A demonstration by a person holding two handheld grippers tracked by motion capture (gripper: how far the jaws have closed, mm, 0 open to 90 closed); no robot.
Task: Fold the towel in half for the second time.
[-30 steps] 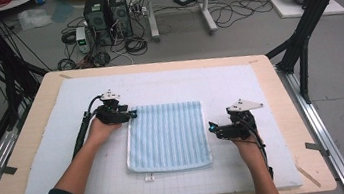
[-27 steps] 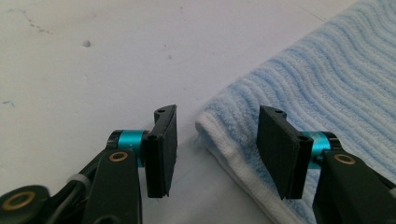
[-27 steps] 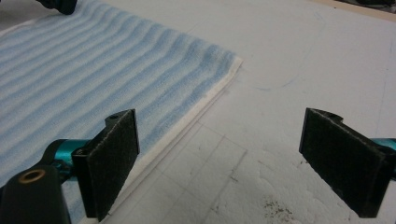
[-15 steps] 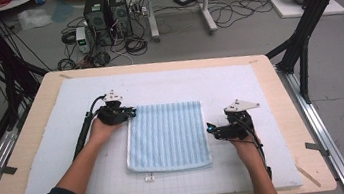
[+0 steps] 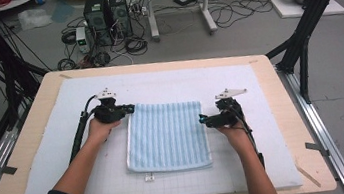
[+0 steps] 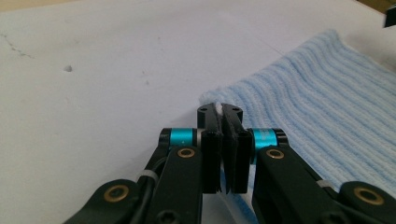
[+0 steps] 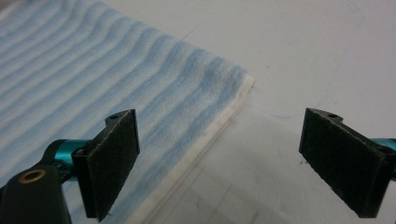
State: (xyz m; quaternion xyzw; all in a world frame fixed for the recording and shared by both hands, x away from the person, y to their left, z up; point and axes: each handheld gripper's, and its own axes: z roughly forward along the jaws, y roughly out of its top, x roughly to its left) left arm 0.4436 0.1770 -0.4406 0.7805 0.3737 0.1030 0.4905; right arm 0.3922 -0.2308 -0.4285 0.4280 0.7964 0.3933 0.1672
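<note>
Blue towel (image 5: 167, 135) lies flat in middle of white mat (image 5: 278, 153), lots of bare mat all round. Towel's long side runs up and down picture, white edge at bottom and left. Left gripper (image 5: 130, 109) at towel's upper left corner, jaws just squeezed tight, pinching bit of towel edge. Right gripper (image 5: 202, 119) at towel's right edge, jaws wide apart, holding nothing.

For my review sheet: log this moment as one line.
left gripper: shut on towel corner | right gripper: open, at towel's right edge | towel: flat on mat
</note>
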